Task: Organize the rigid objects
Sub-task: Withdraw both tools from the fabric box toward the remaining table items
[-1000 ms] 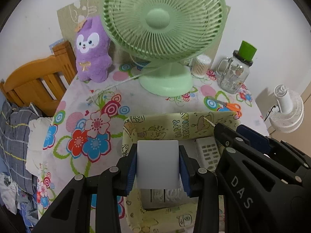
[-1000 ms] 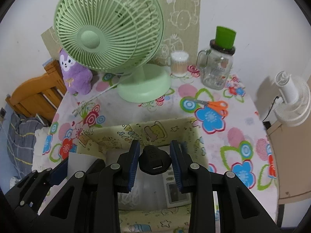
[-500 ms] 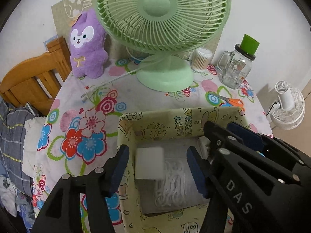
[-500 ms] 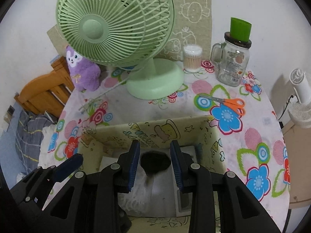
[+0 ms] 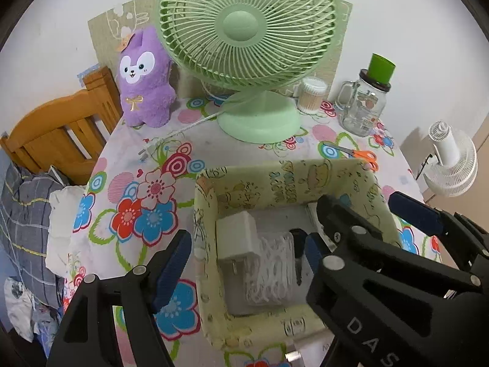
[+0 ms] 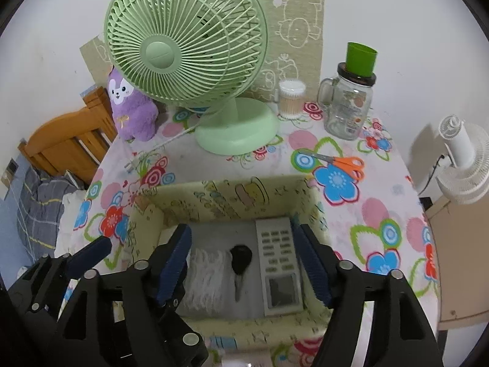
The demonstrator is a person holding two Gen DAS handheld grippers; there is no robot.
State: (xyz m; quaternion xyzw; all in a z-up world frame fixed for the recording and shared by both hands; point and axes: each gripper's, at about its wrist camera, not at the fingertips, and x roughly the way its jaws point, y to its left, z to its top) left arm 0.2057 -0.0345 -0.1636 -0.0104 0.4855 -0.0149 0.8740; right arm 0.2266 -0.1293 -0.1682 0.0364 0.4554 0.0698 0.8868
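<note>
A yellow cartoon-print box stands on the flowered table. Inside lie a white charger with its coiled white cable, a black key and a white remote control. My left gripper is open and empty above the box. My right gripper is open and empty above the box, beside the left one.
A green desk fan, a purple plush toy, a cotton-swab jar, a glass mug jar with a green cup and orange scissors stand behind the box. A wooden chair is at the left, a white fan at the right.
Both grippers opened. The left let go of the white charger and the right let go of the black key; both things now lie in the box. Both grippers drew back.
</note>
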